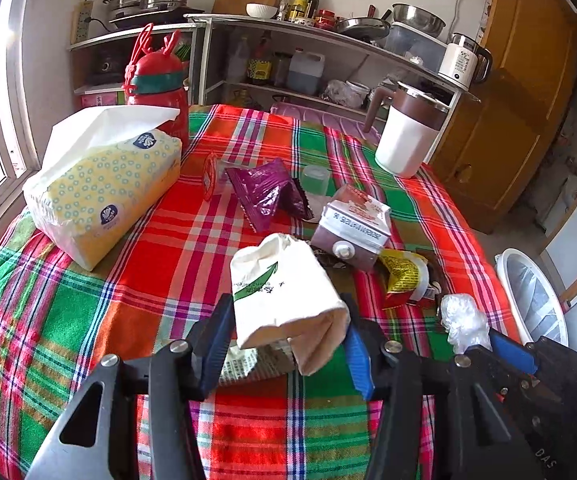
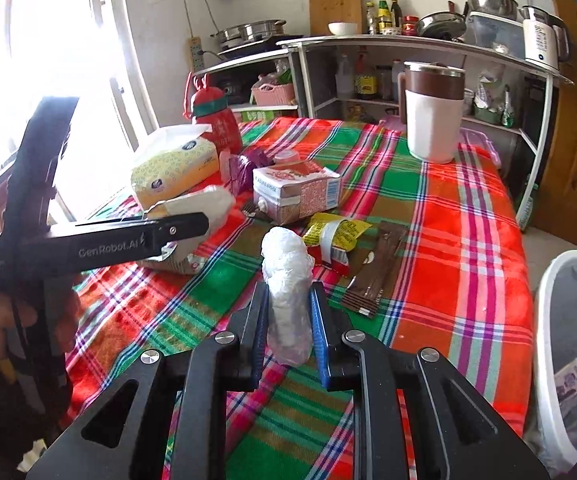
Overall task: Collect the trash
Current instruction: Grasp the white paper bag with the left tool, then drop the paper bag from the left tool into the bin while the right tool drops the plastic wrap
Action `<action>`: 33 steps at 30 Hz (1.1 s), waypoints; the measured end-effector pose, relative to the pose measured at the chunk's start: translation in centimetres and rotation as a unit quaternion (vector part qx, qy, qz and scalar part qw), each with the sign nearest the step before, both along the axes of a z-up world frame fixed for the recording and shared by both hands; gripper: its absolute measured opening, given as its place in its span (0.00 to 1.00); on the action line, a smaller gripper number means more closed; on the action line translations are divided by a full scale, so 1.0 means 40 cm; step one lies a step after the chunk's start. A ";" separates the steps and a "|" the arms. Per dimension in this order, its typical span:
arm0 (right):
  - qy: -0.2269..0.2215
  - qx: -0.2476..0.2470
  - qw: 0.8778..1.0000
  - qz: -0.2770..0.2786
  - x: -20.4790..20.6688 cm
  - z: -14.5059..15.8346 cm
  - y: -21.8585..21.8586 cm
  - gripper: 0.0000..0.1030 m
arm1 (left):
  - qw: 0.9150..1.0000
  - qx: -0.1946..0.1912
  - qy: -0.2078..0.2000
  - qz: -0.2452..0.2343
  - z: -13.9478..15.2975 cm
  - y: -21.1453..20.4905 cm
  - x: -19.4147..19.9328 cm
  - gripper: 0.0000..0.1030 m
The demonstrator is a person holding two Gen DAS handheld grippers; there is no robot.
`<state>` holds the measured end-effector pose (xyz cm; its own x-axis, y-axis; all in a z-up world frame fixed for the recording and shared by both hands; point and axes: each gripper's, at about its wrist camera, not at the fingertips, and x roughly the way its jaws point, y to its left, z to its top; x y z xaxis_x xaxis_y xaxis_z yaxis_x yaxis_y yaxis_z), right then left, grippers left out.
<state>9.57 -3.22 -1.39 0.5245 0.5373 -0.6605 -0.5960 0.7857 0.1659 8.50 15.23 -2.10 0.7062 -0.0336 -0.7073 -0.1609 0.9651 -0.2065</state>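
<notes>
My left gripper (image 1: 288,344) clamps a white paper bag (image 1: 288,292); my right gripper (image 2: 288,320) pinches crumpled clear plastic (image 2: 288,280) (bin (image 2: 544,320) at three o'clock).

Bench (image 2: 468,216) covered with a plaid cloth (image 1: 100,316) of red, green and orange squares. Far left corner: a red bottle (image 1: 159,92); just in front of it, a yellow tissue pack (image 1: 100,188) with a sheet sticking out. Far right: a white jug (image 1: 406,136) with a brown lid. Centre: a purple wrapper (image 1: 264,194), a small clear cup (image 1: 315,178) behind it, and a brown carton (image 1: 352,226) lying on its side. Beside the carton, towards the right edge: a yellow wrapper (image 2: 334,236) and a brown sachet (image 2: 380,270), touching or nearly so.
</notes>
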 end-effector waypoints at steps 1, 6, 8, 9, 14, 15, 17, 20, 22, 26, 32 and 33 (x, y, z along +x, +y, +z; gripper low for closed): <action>0.001 0.004 1.000 -0.005 -0.001 0.003 -0.009 0.20 | 1.000 0.000 -0.001 -0.003 0.003 -0.007 -0.003 0.52; 0.001 0.022 1.000 -0.020 -0.011 0.015 -0.044 0.20 | 0.999 0.010 0.009 -0.031 -0.008 -0.041 0.007 0.52; 0.003 0.029 0.999 -0.023 -0.012 0.018 -0.055 0.20 | 0.999 0.004 0.023 -0.033 -0.024 -0.042 0.016 0.54; 0.004 0.032 0.999 -0.025 -0.013 0.018 -0.059 0.20 | 0.999 0.002 0.024 -0.032 -0.028 -0.044 0.021 0.57; 0.009 0.038 0.999 -0.028 -0.012 0.015 -0.067 0.20 | 0.999 0.028 0.030 -0.034 -0.034 -0.068 0.052 0.73; 0.010 0.039 0.999 -0.028 -0.012 0.015 -0.068 0.20 | 0.999 0.023 0.036 -0.034 -0.039 -0.067 0.063 0.73; 0.013 0.042 0.999 -0.029 -0.010 0.013 -0.073 0.20 | 0.999 0.020 0.037 -0.023 -0.039 -0.063 0.070 0.73; 0.015 0.045 0.998 -0.033 -0.007 0.010 -0.079 0.20 | 0.998 0.022 0.048 -0.019 -0.048 -0.064 0.085 0.73; 0.016 0.047 0.998 -0.032 -0.004 0.010 -0.083 0.20 | 0.998 0.035 0.052 -0.013 -0.054 -0.068 0.087 0.71; 0.014 0.053 0.998 -0.034 -0.006 0.012 -0.094 0.20 | 0.997 0.042 0.069 -0.007 -0.071 -0.070 0.102 0.51; 0.008 0.062 0.997 -0.044 -0.011 0.020 -0.123 0.20 | 0.998 0.040 0.055 0.000 -0.054 -0.076 0.088 0.45; 0.007 0.064 0.997 -0.046 -0.012 0.022 -0.129 0.20 | 0.998 0.038 0.052 0.001 -0.049 -0.079 0.085 0.45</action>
<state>9.10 -8.38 -0.51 0.5675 0.5676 -0.5964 -0.5187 0.8090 0.2764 11.88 12.08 -4.06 0.6280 0.0236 -0.7778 -0.1795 0.9770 -0.1153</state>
